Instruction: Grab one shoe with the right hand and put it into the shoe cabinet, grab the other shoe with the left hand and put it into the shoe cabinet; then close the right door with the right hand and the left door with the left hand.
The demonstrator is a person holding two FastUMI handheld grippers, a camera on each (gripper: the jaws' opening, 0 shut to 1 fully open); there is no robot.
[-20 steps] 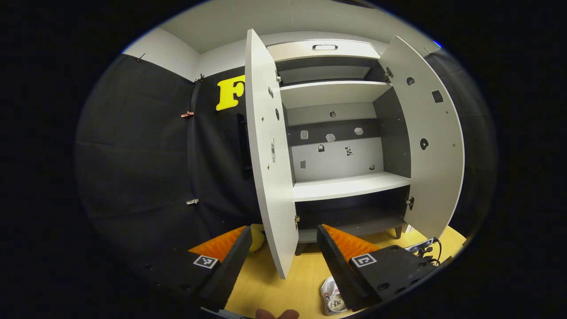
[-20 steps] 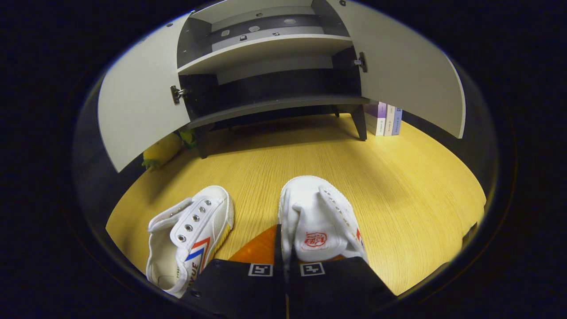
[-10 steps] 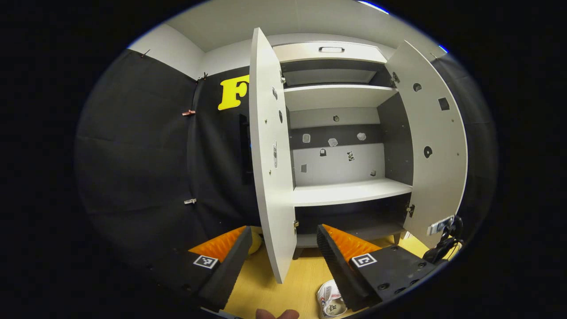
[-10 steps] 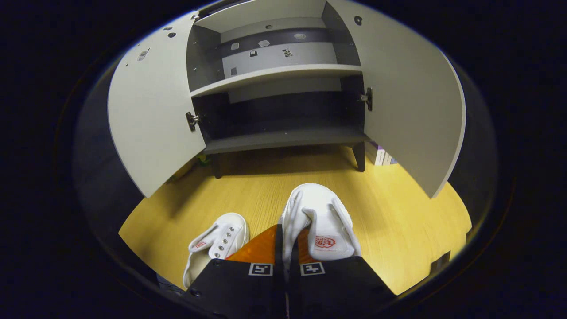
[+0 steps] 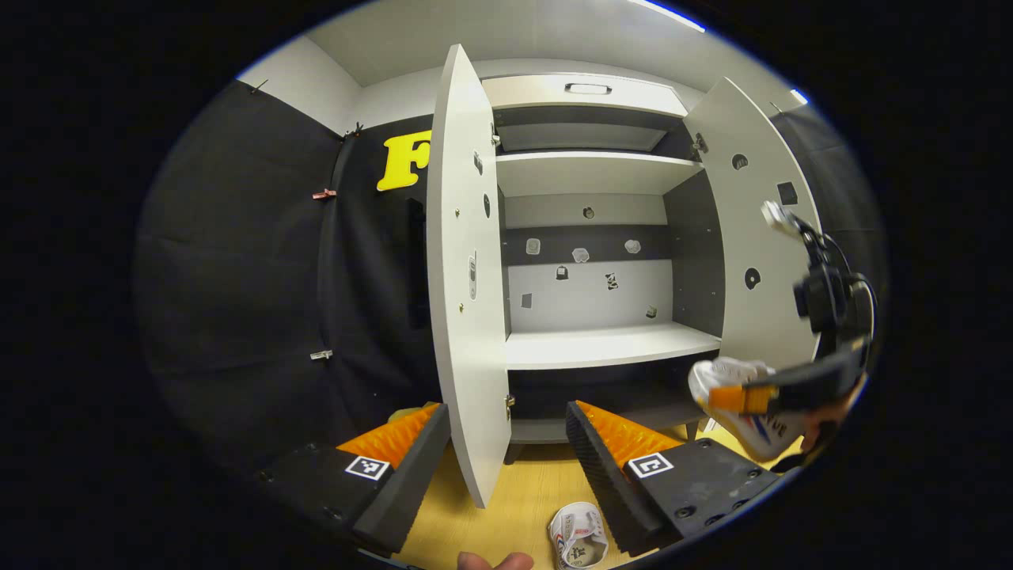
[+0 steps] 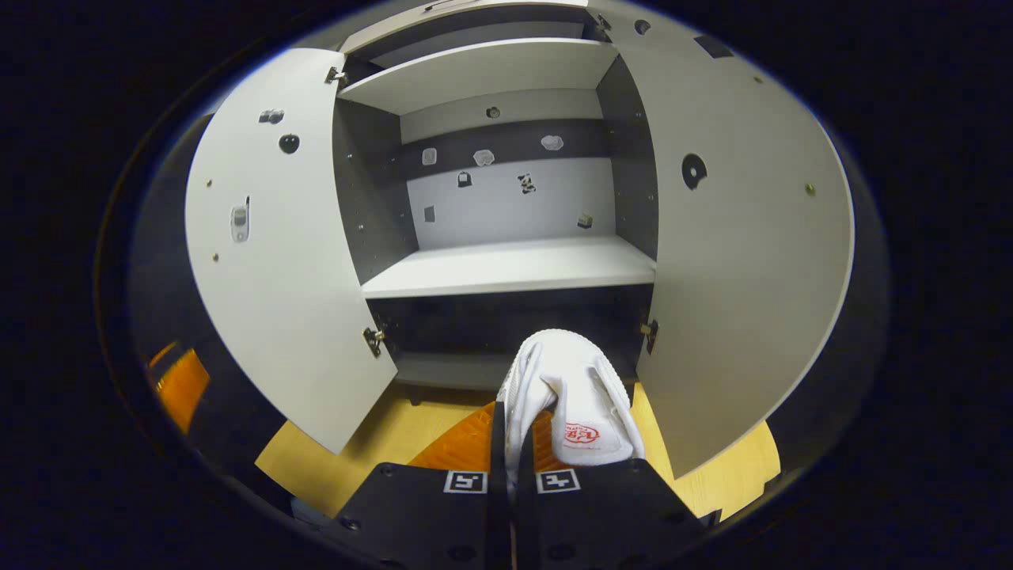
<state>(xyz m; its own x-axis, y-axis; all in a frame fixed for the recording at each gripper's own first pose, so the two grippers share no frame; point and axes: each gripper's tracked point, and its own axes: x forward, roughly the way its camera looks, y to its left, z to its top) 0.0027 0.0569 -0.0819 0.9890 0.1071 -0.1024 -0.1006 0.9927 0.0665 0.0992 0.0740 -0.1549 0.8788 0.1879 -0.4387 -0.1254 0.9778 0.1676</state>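
A white canvas shoe [image 6: 571, 388] hangs in the air in front of the open shoe cabinet [image 6: 506, 269], level with its dark bottom compartment. My right gripper [image 6: 510, 439] is shut on the shoe's side wall. In the left gripper view that same shoe [image 5: 756, 439] and the right gripper [image 5: 712, 398] are at the far right, beside the right door [image 5: 752, 237]. The other white shoe [image 5: 576, 540] lies on the wooden floor, low between the fingers of my left gripper [image 5: 506, 447], which is open and holds nothing. The left door [image 5: 467, 317] stands edge-on straight ahead of it.
Both doors [image 6: 277, 261] are swung wide, and the shelves hold nothing. A yellow soft toy [image 5: 405, 414] lies on the floor behind the left door. The wooden floor [image 6: 372, 439] runs up to the cabinet's feet. A thumb [image 5: 495, 561] shows at the bottom edge.
My right gripper has lifted the shoe off the floor and carried it up towards the cabinet opening. It has come into the left gripper view at the right. The left gripper has barely moved.
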